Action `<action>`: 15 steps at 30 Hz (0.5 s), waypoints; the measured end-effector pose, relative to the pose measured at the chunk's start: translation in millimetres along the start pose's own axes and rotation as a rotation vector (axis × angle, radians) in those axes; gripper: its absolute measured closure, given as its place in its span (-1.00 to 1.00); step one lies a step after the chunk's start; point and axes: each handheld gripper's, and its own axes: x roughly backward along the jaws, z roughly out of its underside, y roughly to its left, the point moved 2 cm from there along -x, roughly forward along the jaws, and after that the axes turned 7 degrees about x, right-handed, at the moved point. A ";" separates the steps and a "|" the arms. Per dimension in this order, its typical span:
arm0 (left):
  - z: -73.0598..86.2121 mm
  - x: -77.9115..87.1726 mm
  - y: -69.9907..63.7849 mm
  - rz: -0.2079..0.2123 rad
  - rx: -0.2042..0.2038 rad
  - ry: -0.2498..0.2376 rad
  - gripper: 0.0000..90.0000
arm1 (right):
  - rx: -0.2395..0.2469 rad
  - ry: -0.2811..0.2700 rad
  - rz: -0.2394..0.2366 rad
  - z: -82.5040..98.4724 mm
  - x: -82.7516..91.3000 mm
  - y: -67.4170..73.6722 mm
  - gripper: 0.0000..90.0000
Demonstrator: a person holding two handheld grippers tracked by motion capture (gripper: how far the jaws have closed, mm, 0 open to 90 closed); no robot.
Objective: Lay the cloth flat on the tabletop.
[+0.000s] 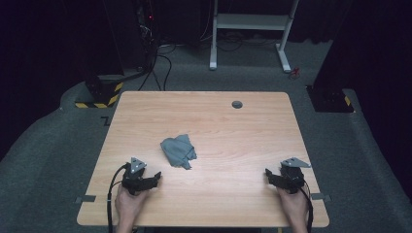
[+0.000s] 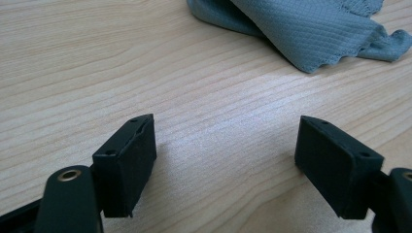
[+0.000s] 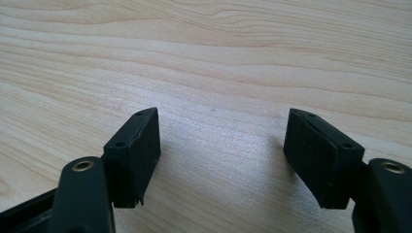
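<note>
A crumpled grey cloth [image 1: 179,151] lies near the middle of the wooden table [image 1: 218,126]. My left gripper [image 1: 154,176] rests low at the table's near left, a short way below and left of the cloth, jaws open and empty. In the left gripper view the cloth [image 2: 311,29] lies ahead and to the right of the gripper [image 2: 226,160], apart from it. My right gripper [image 1: 268,174] sits at the near right, far from the cloth, jaws open. In the right gripper view the gripper [image 3: 222,155] has bare wood between its pads.
A small round dark grommet [image 1: 237,104] sits in the tabletop near the far edge. Beyond the table stand a white desk frame [image 1: 248,29] and a black stand with yellow-black striped base [image 1: 99,94] with cables on grey carpet.
</note>
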 end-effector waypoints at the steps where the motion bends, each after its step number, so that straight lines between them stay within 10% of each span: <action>1: -0.1 -0.2 -0.4 -0.002 0.003 -0.001 -0.48 | 0.000 0.000 0.000 0.0 0.0 0.0 -0.35; 15: -1.2 -0.3 0.3 0.000 0.055 -0.011 -0.48 | -0.002 0.000 0.000 0.0 0.1 0.1 -0.35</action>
